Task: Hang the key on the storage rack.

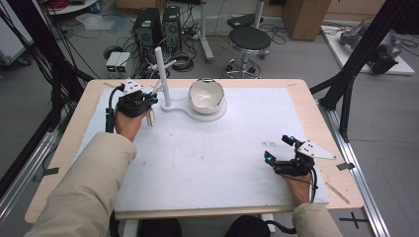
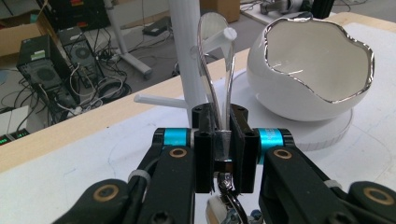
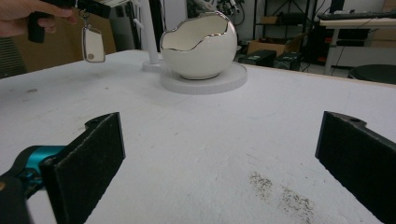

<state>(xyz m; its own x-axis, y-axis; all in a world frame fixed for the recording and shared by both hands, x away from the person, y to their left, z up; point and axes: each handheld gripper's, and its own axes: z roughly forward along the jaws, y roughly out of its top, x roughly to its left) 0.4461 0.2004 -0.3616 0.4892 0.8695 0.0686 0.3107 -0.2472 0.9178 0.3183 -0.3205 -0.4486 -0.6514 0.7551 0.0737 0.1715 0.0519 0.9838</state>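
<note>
The left gripper [image 2: 223,154] is clenched on a thin, glossy silver metal loop [image 2: 215,60], a long teardrop-shaped ring rising from between the jaws, its top arching just in front of a short peg on the white plastic post stand [image 2: 187,51]. Below the jaws hangs a small rounded-rectangle tag, cream with a darker rim and one round dot [image 3: 93,44], dangling above the table in the right gripper view. From above, the left gripper [image 1: 150,101] sits just left of the upright post [image 1: 162,74], near the far edge of the matte white table cover [image 1: 197,158].

Beside the post rests a glossy white ceramic bowl shaped like a cracked eggshell [image 2: 313,70], its jagged rim edged in silver, seated on a flat round white base [image 3: 205,80].

The right gripper [image 3: 219,158] is released, its rough black pads [image 3: 88,158] spread wide over the scuffed white surface, well apart from the bowl.
</note>
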